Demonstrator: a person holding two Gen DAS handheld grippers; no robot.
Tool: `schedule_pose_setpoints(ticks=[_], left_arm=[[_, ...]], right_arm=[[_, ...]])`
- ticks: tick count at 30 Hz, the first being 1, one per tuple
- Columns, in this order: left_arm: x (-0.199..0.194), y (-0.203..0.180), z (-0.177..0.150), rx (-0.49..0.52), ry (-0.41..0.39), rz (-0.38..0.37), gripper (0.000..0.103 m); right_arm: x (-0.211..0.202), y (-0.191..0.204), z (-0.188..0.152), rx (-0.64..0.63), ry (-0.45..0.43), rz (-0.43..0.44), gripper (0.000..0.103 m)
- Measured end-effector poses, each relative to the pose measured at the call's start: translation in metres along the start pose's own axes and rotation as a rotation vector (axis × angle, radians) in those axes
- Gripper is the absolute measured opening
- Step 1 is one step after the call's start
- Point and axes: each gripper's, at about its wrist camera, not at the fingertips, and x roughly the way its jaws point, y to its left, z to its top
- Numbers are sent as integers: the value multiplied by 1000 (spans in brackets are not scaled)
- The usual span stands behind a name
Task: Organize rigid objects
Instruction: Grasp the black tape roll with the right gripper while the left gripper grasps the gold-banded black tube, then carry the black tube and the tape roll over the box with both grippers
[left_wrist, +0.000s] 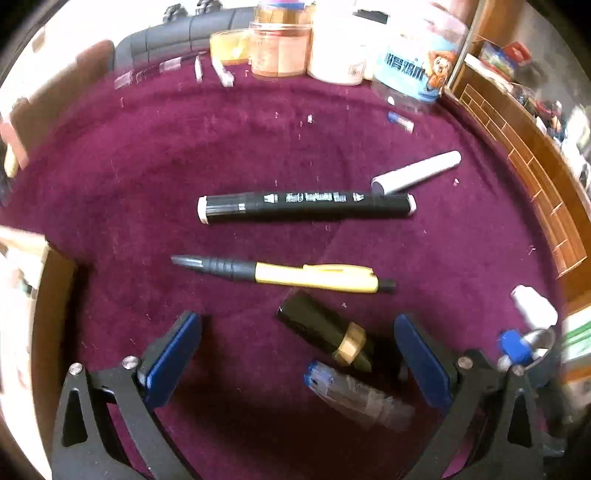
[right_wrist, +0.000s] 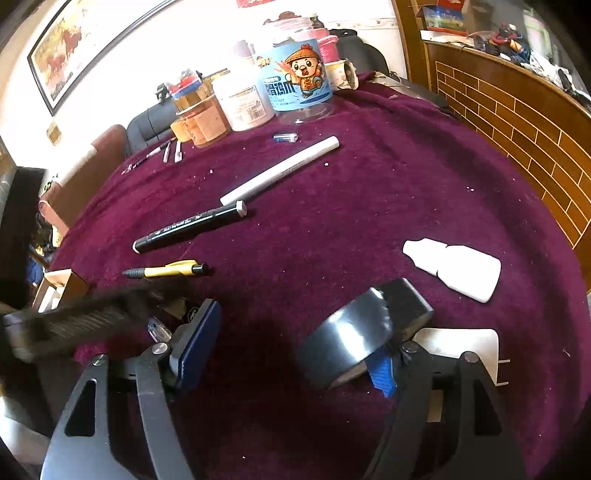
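Note:
On the purple cloth (left_wrist: 147, 177), my left gripper (left_wrist: 295, 325) stands open over a black piece with a gold band (left_wrist: 325, 332) and a clear cap with a blue end (left_wrist: 354, 395); neither pad touches them. Beyond them lie a yellow pen (left_wrist: 295, 275), a black marker (left_wrist: 306, 205) and a white marker (left_wrist: 417, 173). My right gripper (right_wrist: 295, 332) is open. A roll of black tape (right_wrist: 365, 332) leans against its right finger and hides the pad, while the left finger (right_wrist: 195, 343) stands well apart. A white squeeze bottle (right_wrist: 454, 269) lies just past the tape.
Jars and a cartoon-labelled tub (right_wrist: 299, 81) crowd the cloth's far edge, with small blades (right_wrist: 177, 149) near them. A brick-patterned wooden counter (right_wrist: 517, 122) curves along the right. A white card (right_wrist: 461, 347) lies under the right finger. A small open box (right_wrist: 55, 288) sits at the left edge.

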Motion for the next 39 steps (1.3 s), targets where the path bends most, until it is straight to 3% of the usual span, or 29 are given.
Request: schedule_pose_setpoints(ticks=[1,2,3,5,10,13,16,19,26,31,39], left_arm=[[0,1,-1,1,1,-2,95],[-3,2,-3,20,-1,3,85],[-6,4,-6,36,-3,6,69],[-14,11,-15,106,-18,40,48],[-28,43,-36,134,5,25,48],[-41,70,-42,42,28,-101,48],[-54,77,-44,12,-5,-141,50],[-56,69,-38,82,-46,-82,51],[-29,46,-30,193,-26,-65,50],[-30,41,-34,242,-45,-42,22],[-21,32,-26,257,-102,-5,26]], right_arm=[[1,3,-1,-14,4,0,72],[2,5,-2,-28,12,-1,74],[2,7,-2,-31,10,0,74],[0,1,-2,-7,2,7,75],[0,1,-3,-6,6,0,75],[0,1,-2,-5,5,2,75],[0,1,-2,-5,5,2,75],[1,1,-1,-7,5,2,76],[0,1,-1,-10,5,6,77],[1,1,-1,-14,8,2,78],[1,2,-1,-16,8,2,78]])
